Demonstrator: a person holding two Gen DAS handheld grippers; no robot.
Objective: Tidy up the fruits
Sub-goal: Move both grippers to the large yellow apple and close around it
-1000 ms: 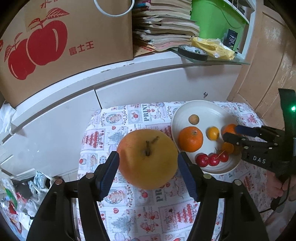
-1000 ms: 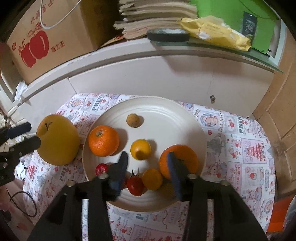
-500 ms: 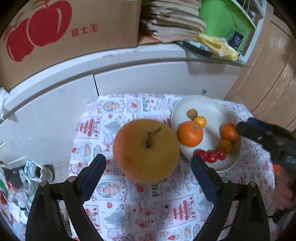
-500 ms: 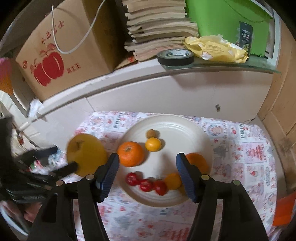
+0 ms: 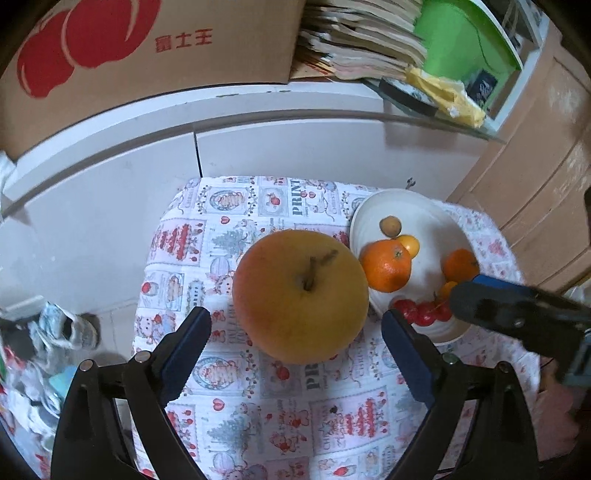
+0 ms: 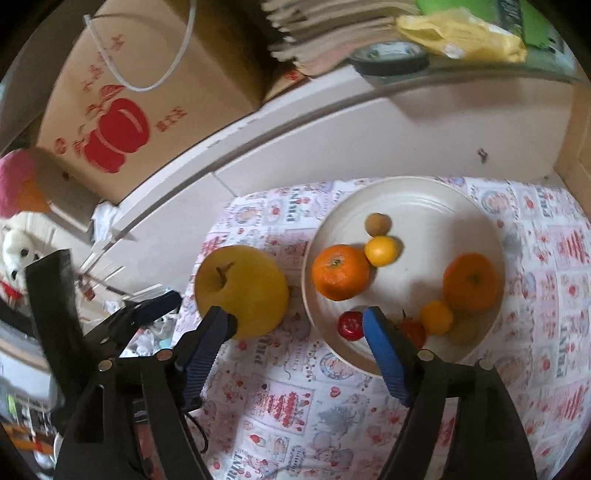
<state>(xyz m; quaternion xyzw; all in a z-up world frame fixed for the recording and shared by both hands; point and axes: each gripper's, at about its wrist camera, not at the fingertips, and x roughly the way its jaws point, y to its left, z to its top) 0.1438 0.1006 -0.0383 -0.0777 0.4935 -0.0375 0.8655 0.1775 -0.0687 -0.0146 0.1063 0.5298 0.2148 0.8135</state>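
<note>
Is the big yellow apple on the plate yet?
No, the yellow apple sits on the tablecloth just left of the plate.

Place: a lived-in home, in a cluttered storage corner.
Table: small, under a printed cloth with hearts and trees, holding a white plate of fruit.
Cabinet: a white unit behind the table, its top used as a shelf.
Shelf clutter: an apple carton, stacked papers, a tape roll, a yellow bag, a green bin.
Other signs: a plush toy at left, wooden panelling at right.
</note>
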